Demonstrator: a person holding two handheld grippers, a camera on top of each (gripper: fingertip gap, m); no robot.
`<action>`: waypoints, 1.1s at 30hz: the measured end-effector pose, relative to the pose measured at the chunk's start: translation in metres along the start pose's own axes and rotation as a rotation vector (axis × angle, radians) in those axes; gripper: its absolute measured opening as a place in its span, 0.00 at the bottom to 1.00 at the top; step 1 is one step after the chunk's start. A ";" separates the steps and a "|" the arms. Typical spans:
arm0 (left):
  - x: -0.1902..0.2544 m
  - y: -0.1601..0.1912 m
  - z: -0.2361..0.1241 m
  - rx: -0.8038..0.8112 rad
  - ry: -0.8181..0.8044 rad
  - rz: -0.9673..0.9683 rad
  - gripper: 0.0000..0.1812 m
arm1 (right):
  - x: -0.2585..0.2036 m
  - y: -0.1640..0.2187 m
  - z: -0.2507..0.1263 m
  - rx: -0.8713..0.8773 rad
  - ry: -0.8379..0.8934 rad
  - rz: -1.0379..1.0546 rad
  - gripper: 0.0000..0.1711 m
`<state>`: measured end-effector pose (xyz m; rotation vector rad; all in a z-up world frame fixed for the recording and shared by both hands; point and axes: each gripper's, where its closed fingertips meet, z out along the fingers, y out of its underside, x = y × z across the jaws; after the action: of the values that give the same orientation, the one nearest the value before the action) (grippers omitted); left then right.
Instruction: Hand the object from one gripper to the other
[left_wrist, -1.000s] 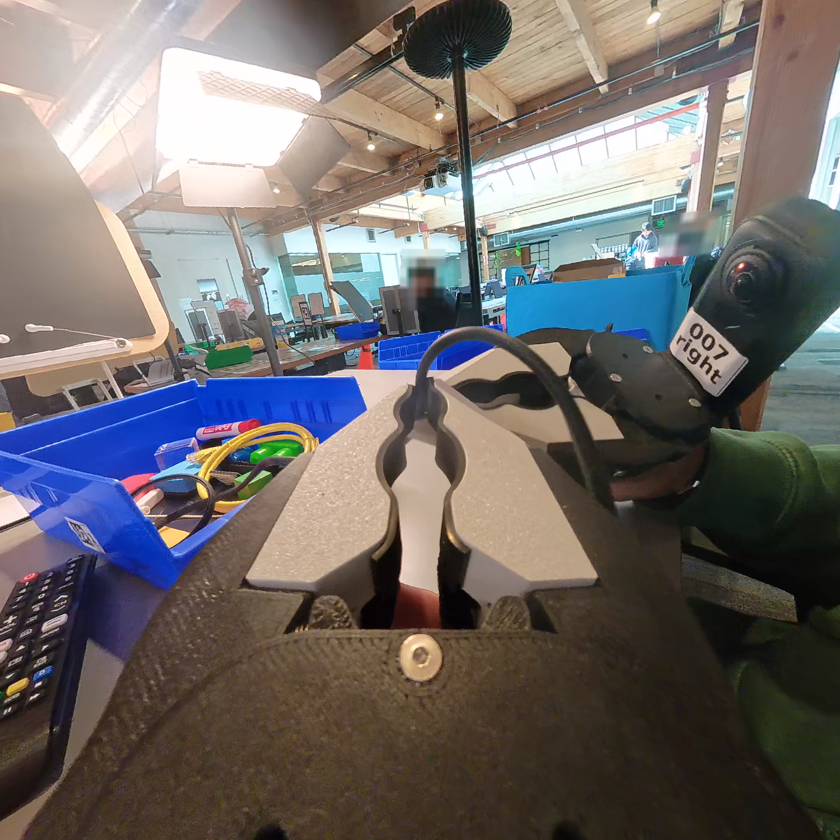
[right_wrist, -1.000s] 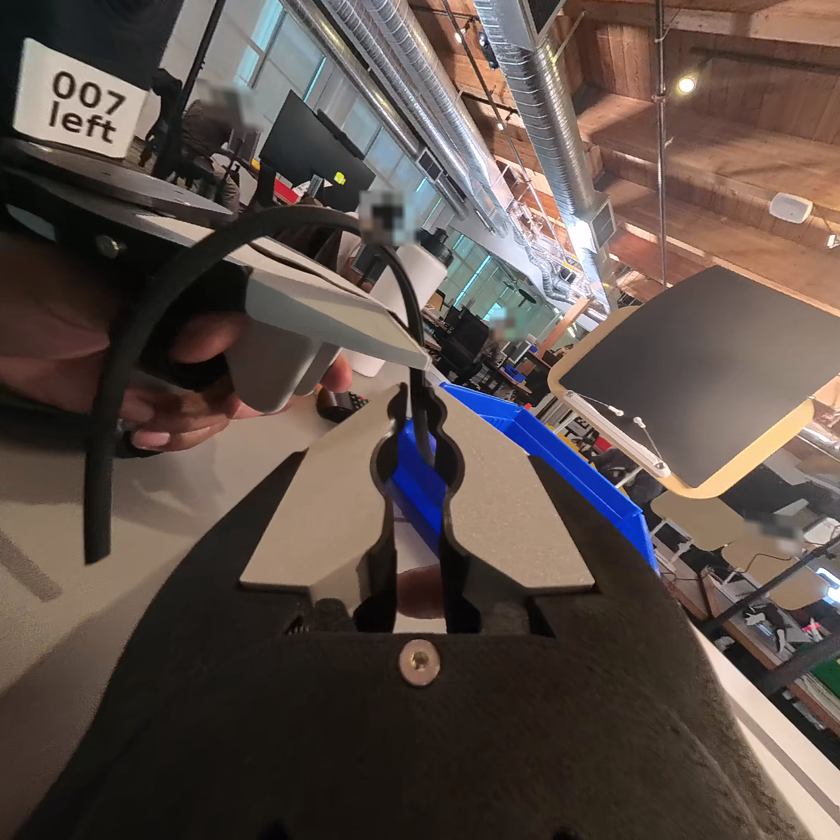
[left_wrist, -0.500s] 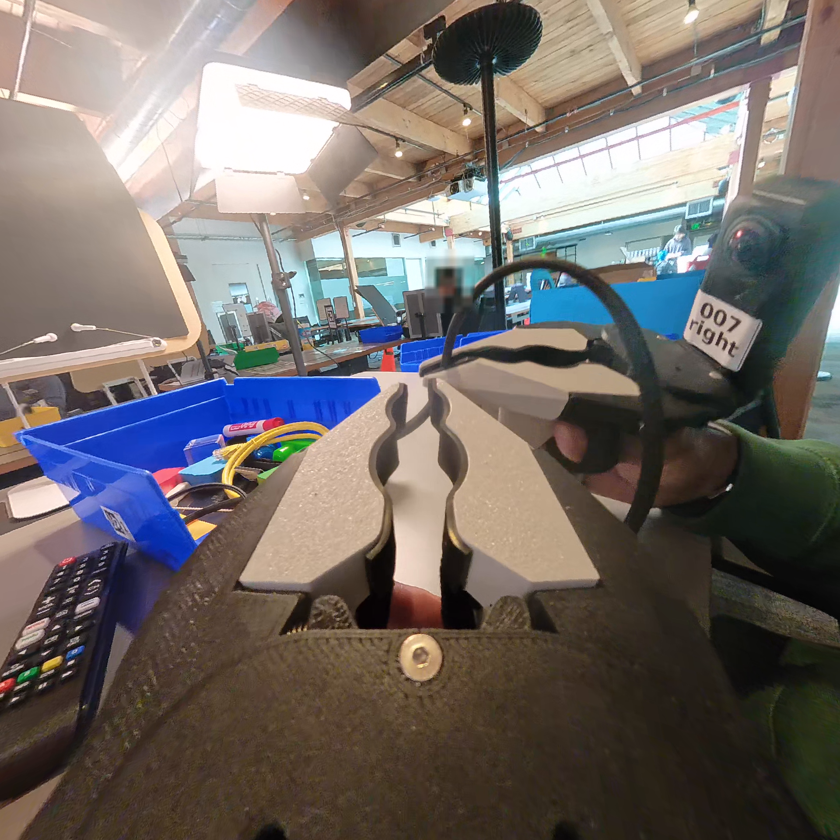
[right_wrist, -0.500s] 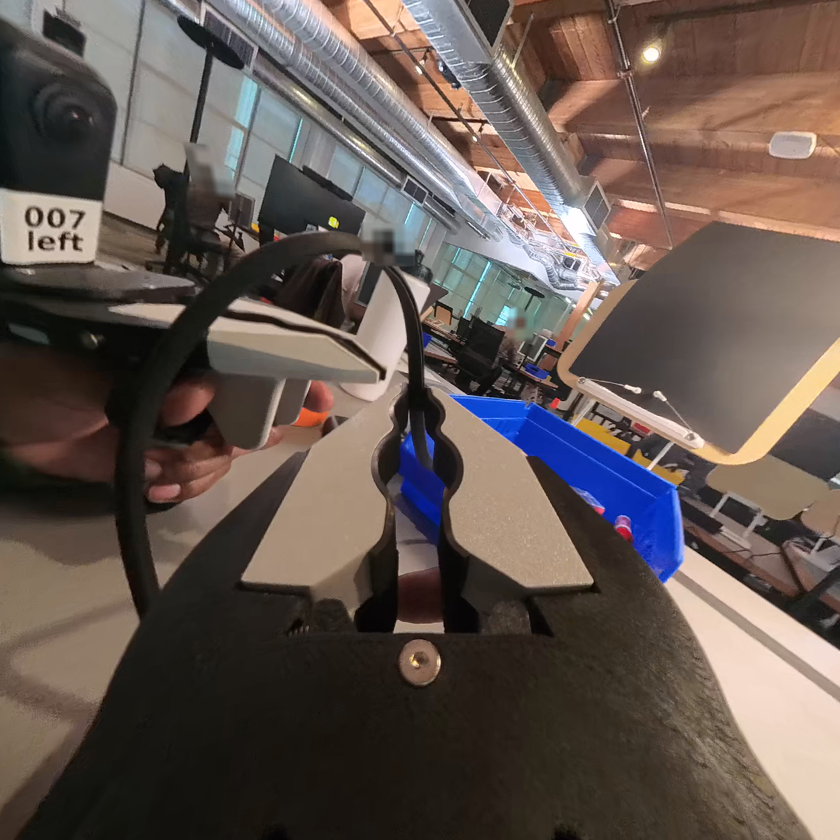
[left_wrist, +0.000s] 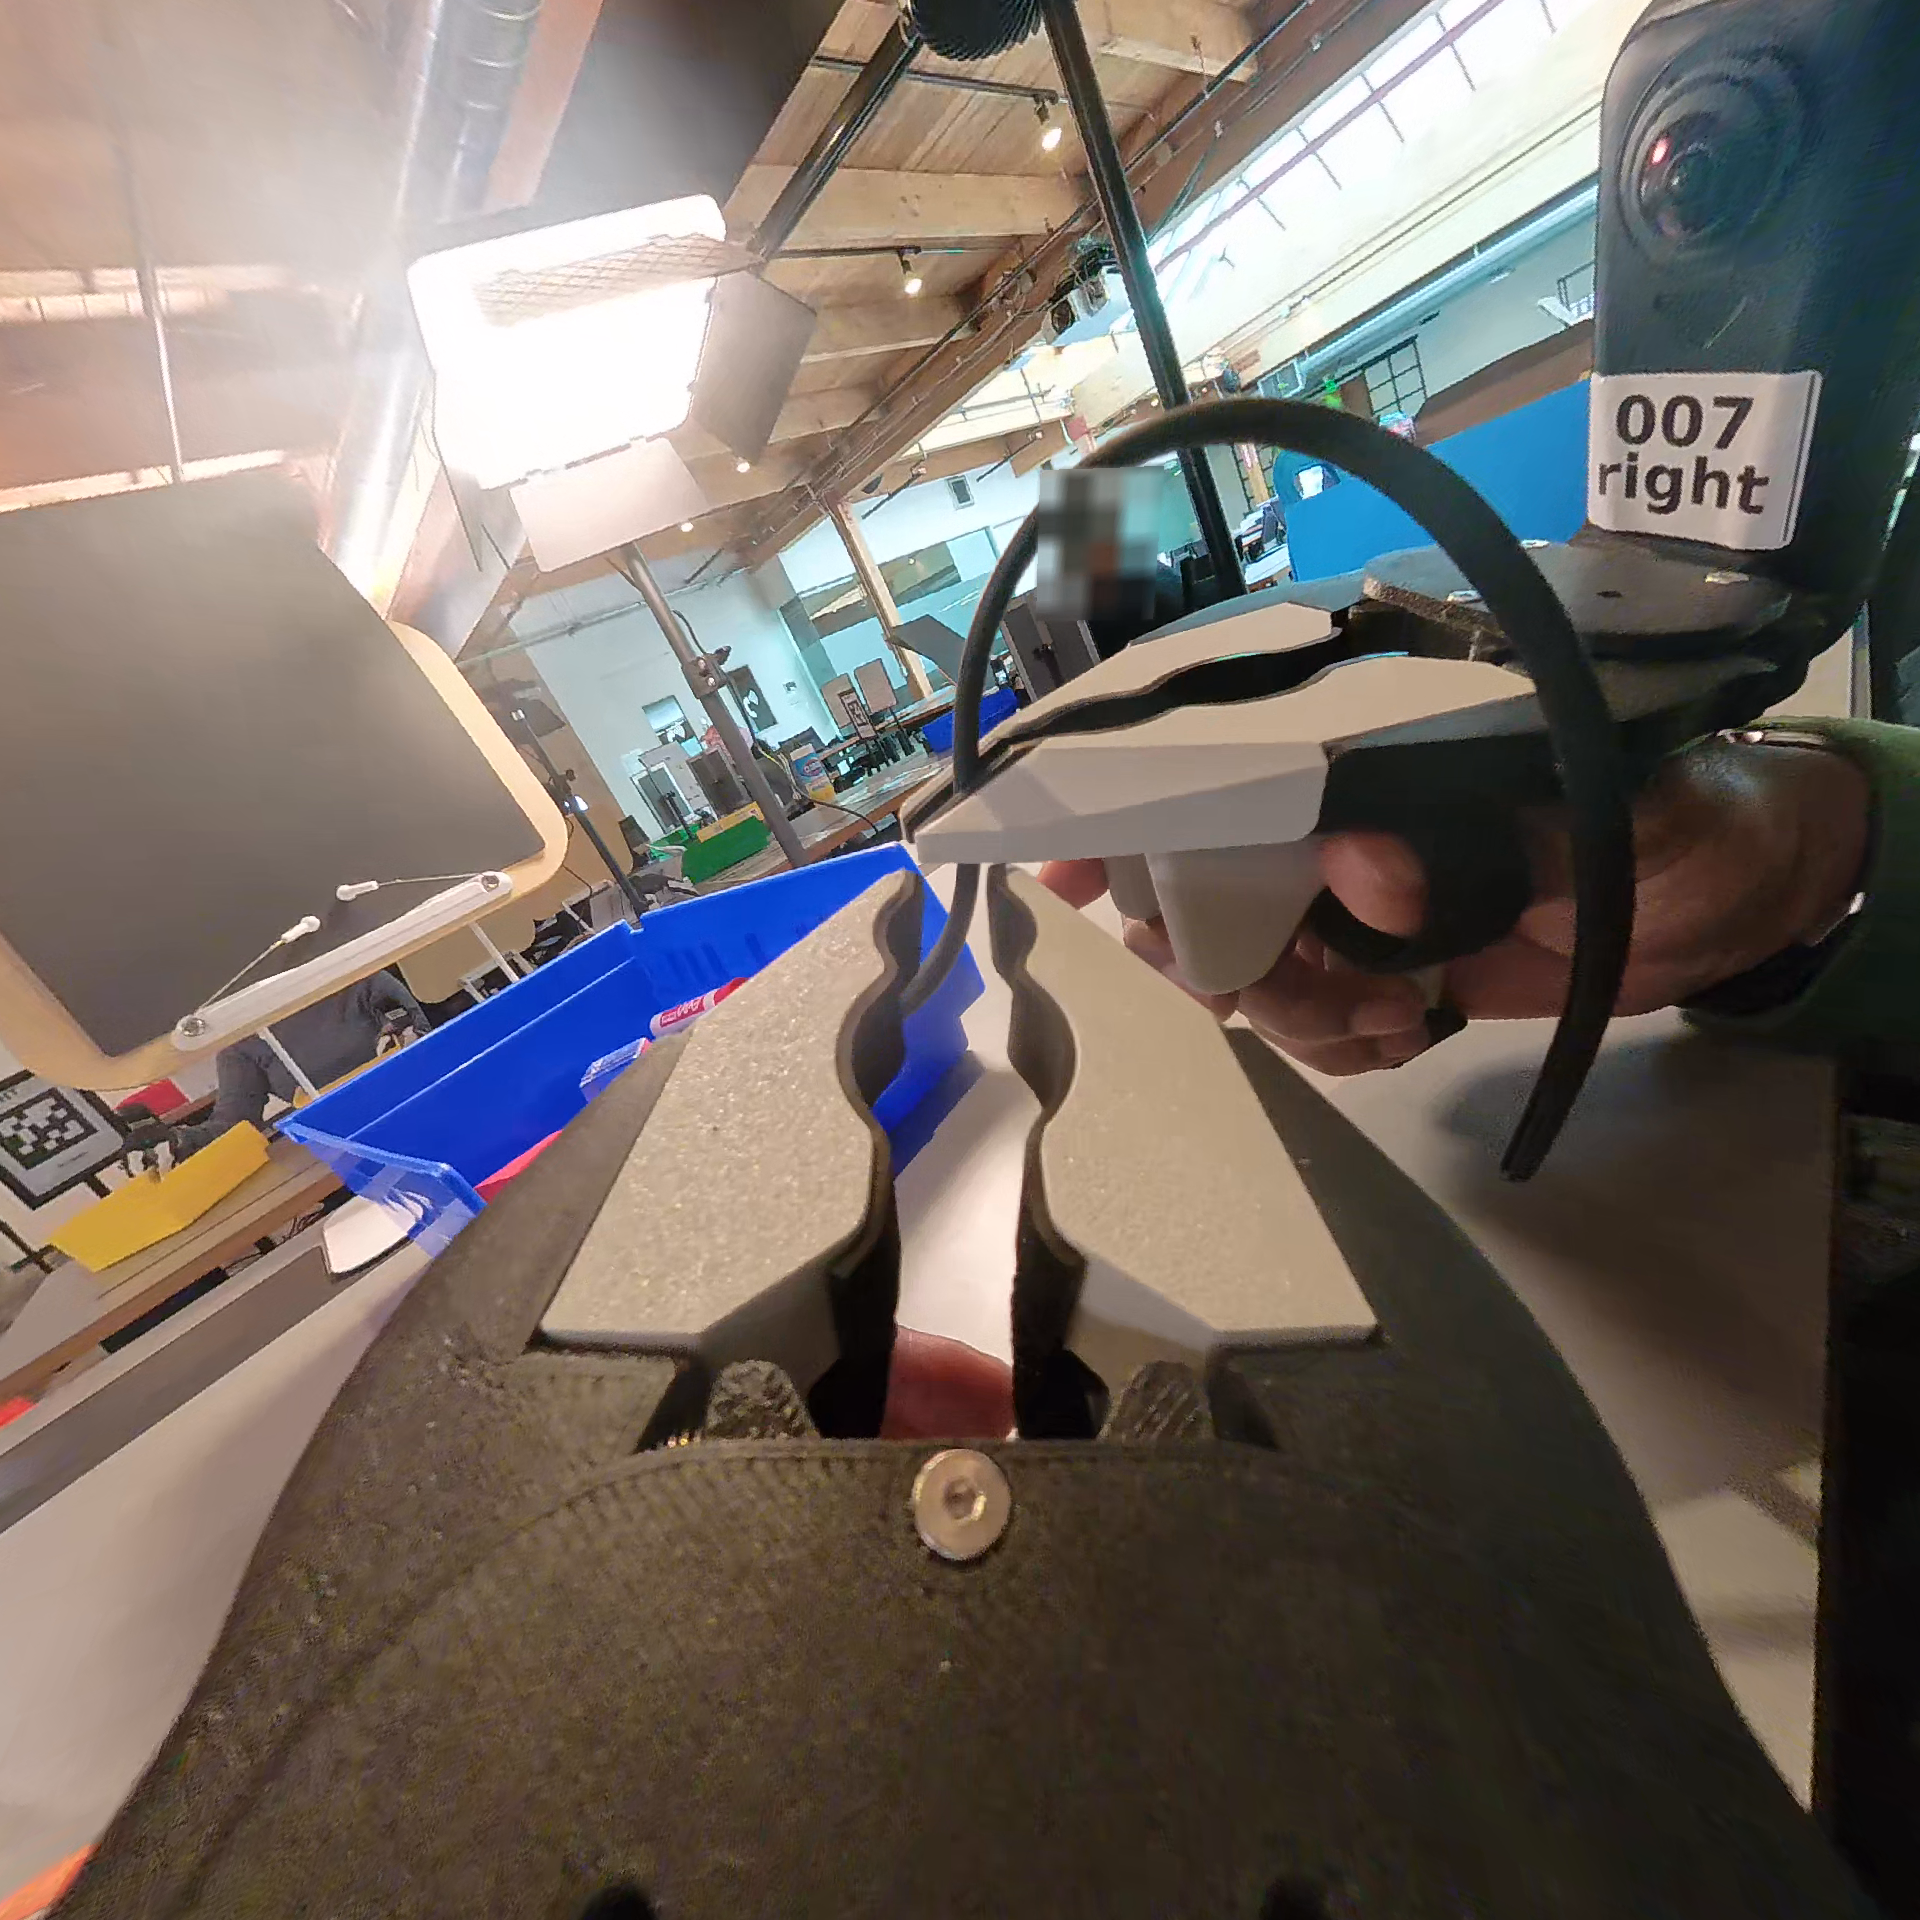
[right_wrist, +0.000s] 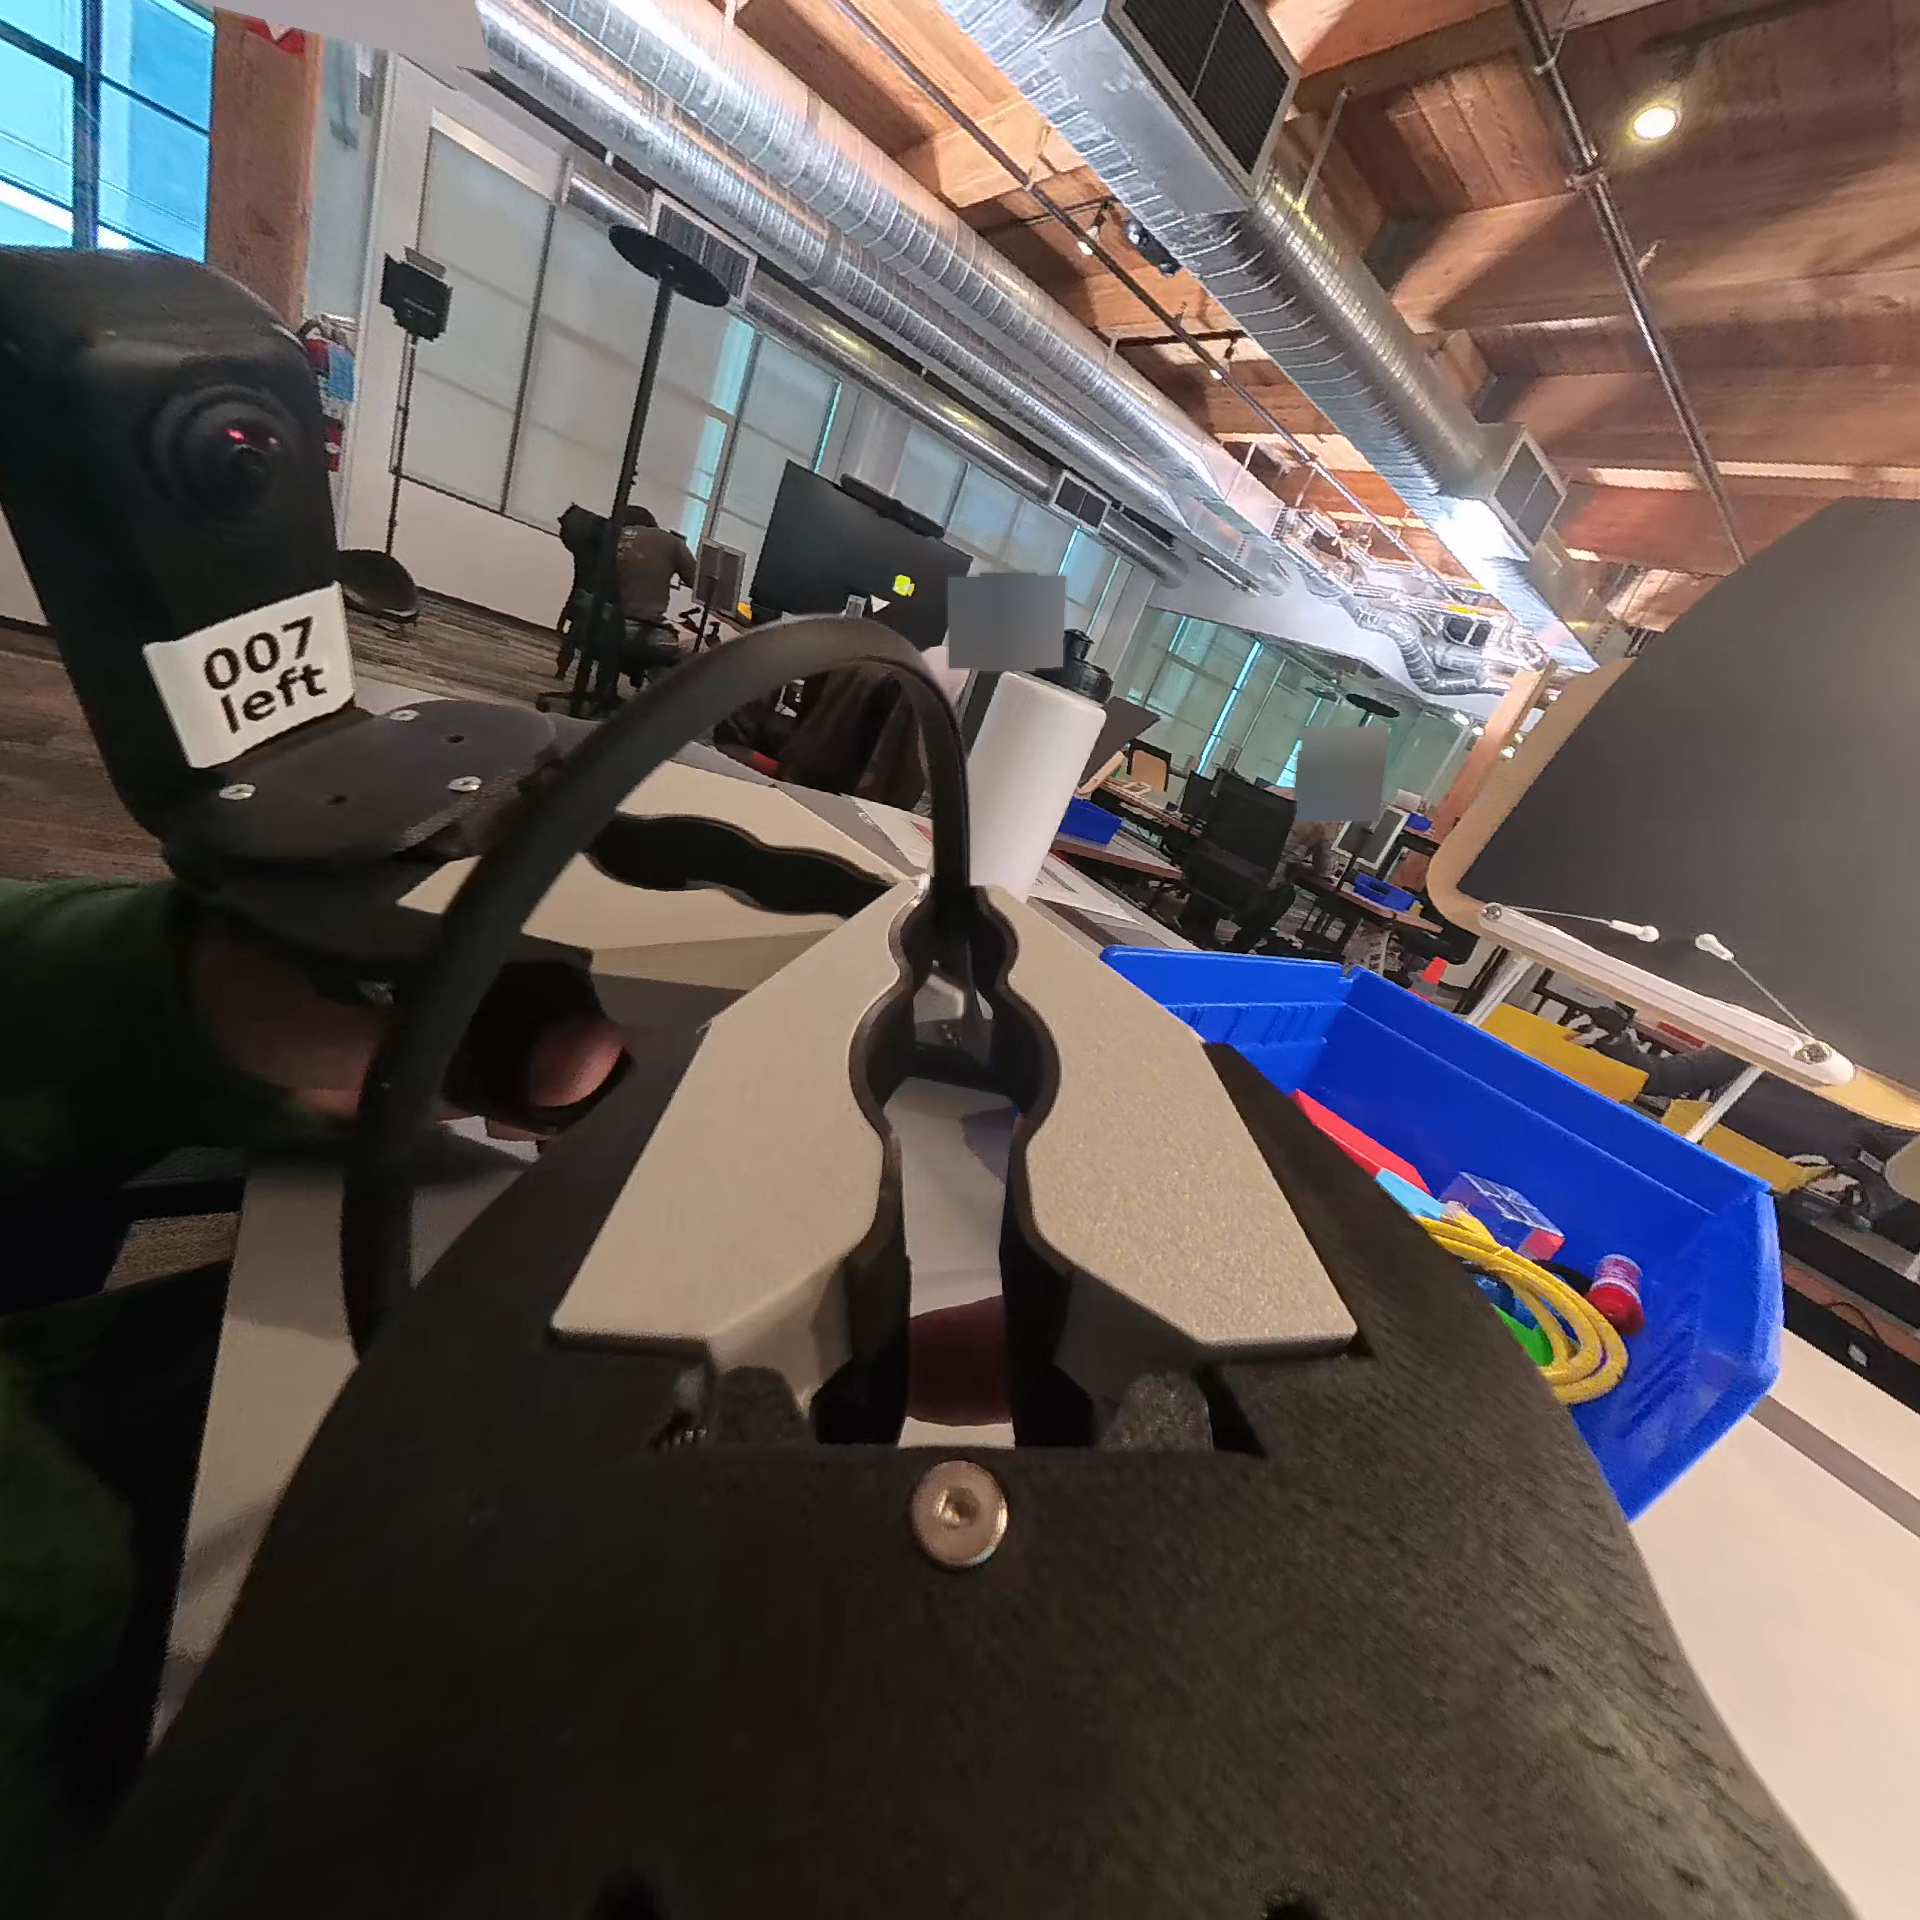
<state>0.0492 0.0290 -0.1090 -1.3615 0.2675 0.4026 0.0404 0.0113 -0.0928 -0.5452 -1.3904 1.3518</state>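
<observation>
Wooden beams and a bright studio light panel (left_wrist: 566, 332) are filling the upper part of the left wrist view, over a pale table (left_wrist: 1351, 1195). Nearest the lens, the left gripper (left_wrist: 951, 894) is sitting with its jaws slightly parted, and one end of a black cable (left_wrist: 1475, 540) is hanging in the gap between its tips without being pinched. That cable is arching up and over the right gripper (left_wrist: 920, 831), whose jaws are lying closed on it, and its free end is dangling past the hand (left_wrist: 1558, 904) holding that gripper. A white printed label (left_wrist: 1694, 457) is sticking to the camera mount there. A blue bin (left_wrist: 665, 997) is standing on the table behind, with a red marker bearing print too small to read.

Silver ducting is running along the ceiling in the right wrist view. The right gripper (right_wrist: 951, 904) is clamping the black cable (right_wrist: 665, 717) at its tips, the loop curving left and down. The left gripper (right_wrist: 831, 883) is lying beyond, its mount carrying another white label (right_wrist: 255, 670). Only this view is showing a white bottle (right_wrist: 1034, 774) and, inside the blue bin (right_wrist: 1621, 1143), a coiled yellow cable (right_wrist: 1548, 1320) and a puzzle cube (right_wrist: 1496, 1216).
</observation>
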 end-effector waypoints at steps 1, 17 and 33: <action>0.000 0.000 0.000 0.001 0.002 0.004 0.04 | 0.000 0.000 0.000 0.002 0.000 -0.001 0.04; -0.021 -0.006 -0.006 0.055 0.019 -0.300 0.02 | 0.006 0.009 0.003 -0.053 0.069 -0.106 0.10; -0.010 -0.009 -0.006 0.075 0.131 -0.425 0.02 | 0.003 0.019 0.007 -0.116 0.115 -0.298 0.06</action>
<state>0.0442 0.0199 -0.0977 -1.3314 0.0938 -0.0503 0.0268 0.0158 -0.1075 -0.4632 -1.3986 0.9919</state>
